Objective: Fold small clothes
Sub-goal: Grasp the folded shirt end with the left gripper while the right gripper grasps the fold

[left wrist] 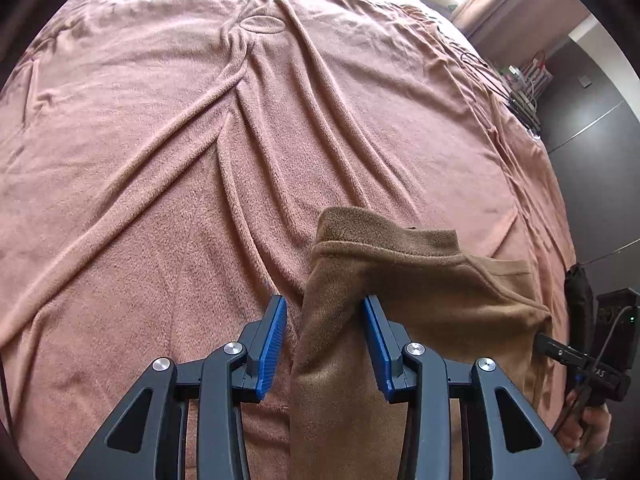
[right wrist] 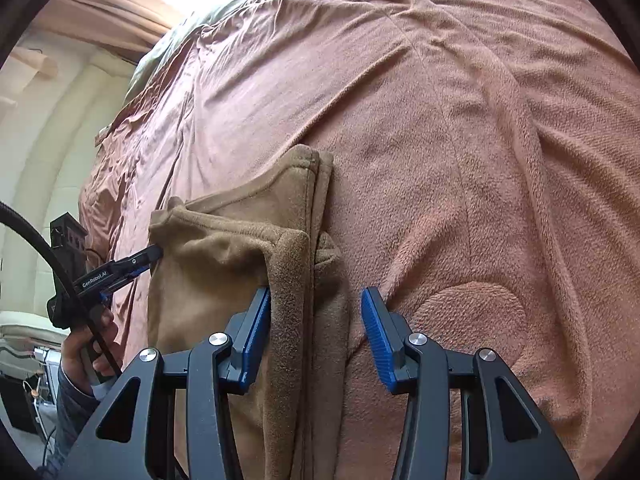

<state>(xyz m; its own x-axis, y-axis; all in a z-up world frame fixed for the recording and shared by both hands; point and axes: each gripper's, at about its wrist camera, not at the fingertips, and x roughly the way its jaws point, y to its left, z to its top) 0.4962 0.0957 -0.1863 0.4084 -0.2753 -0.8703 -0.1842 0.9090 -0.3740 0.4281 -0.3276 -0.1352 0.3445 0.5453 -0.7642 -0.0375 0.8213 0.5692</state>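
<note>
A small brown fleece garment (left wrist: pixel 420 288) lies partly folded on the pink blanket (left wrist: pixel 200 160). My left gripper (left wrist: pixel 325 302) stands over its left end, open. The cloth runs between the blue pads and meets only the right pad (left wrist: pixel 376 340), with blanket showing beside the left one. In the right wrist view the garment (right wrist: pixel 208 264) has a thick folded ridge against the left pad (right wrist: pixel 256 336) of my right gripper (right wrist: pixel 316 294), which is open with a narrow gap at its right pad. Each gripper's tip shows at the cloth's edge in the other view.
The rumpled pink blanket (right wrist: pixel 480 160) covers the whole bed. Black cables (left wrist: pixel 500 84) and small items lie at the bed's far right edge beside a dark wall. A person's hand (right wrist: pixel 84 344) holds the left gripper's handle. A cream padded surface (right wrist: pixel 60 120) stands past the bed.
</note>
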